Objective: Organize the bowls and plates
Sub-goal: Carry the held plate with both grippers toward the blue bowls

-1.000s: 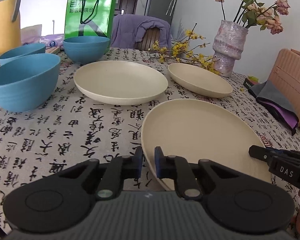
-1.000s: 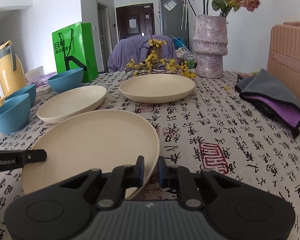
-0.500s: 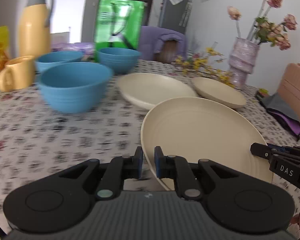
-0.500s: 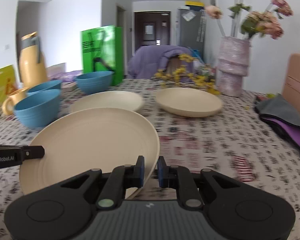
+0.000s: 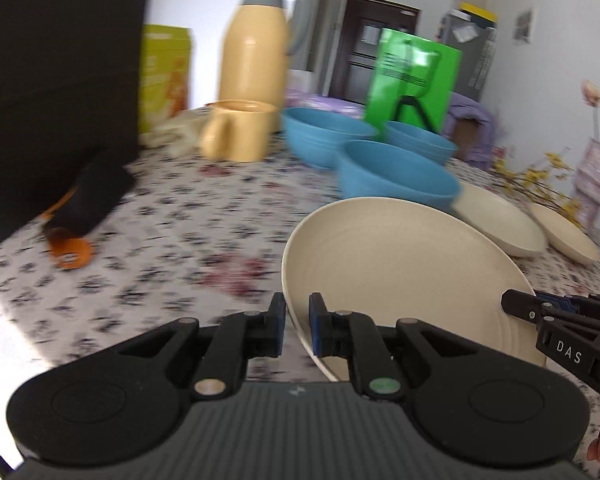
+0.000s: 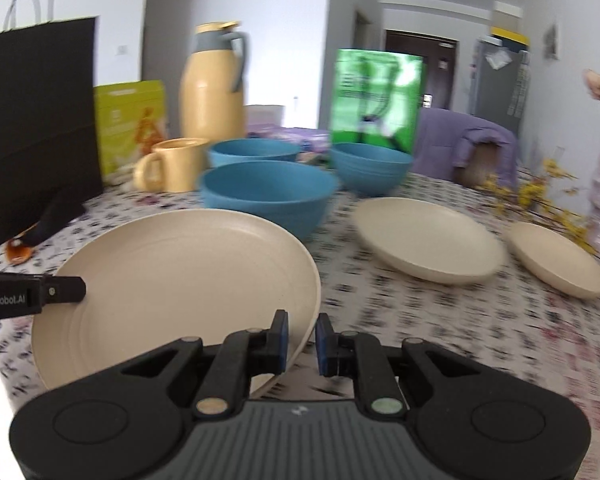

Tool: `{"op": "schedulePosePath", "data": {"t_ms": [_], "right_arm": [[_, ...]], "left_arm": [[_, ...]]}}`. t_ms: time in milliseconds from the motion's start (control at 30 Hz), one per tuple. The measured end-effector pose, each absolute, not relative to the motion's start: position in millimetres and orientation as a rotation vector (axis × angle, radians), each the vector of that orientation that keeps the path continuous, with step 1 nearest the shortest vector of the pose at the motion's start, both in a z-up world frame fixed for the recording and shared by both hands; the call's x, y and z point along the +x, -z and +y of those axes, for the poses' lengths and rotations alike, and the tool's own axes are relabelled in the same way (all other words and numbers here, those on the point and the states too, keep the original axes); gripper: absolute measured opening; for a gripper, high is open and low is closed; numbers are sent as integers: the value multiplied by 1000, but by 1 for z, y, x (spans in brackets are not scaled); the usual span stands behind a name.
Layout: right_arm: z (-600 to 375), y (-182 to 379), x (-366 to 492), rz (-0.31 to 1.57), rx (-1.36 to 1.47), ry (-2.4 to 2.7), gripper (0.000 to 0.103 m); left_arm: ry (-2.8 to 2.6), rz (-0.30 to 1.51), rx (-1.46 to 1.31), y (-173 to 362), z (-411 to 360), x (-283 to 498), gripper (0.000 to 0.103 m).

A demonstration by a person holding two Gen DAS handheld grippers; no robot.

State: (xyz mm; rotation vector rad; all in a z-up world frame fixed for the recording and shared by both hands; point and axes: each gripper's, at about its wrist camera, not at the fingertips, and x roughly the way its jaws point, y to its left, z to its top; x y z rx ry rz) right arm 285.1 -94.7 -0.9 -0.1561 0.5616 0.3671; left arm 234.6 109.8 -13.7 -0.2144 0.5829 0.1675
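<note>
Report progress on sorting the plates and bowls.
Done: nothing stacked yet. In hand: one cream plate, its rim clamped by the left gripper and right gripper. Left: two plates lie apart on the table; three blue bowls stand separately.

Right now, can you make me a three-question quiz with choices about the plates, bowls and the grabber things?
1. Where is the nearest blue bowl?
A. just behind the held plate
B. on the chair
C. inside the green bag

2. How many blue bowls are on the table?
A. one
B. three
C. five

3. What are the left gripper and right gripper doing?
A. both open over the mug
B. both pinching the held plate's rim
C. one holding the jug

Answers:
1. A, it sits right beyond the held plate.
2. B, three blue bowls show by the yellow mug.
3. B, the fingers close on opposite edges of its rim.
</note>
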Motion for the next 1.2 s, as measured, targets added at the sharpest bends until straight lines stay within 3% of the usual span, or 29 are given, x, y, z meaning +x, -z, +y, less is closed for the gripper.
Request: {"op": "schedulePosePath", "data": {"t_ms": [433,1200], "right_arm": [[-39,8,282,576,-206,-393,15],[-81,11,266,595,-169,-278,15]], "left_arm": [[-185,610,-214,26,154,228,13],[-79,617,-148,28,111,231,14]]}}
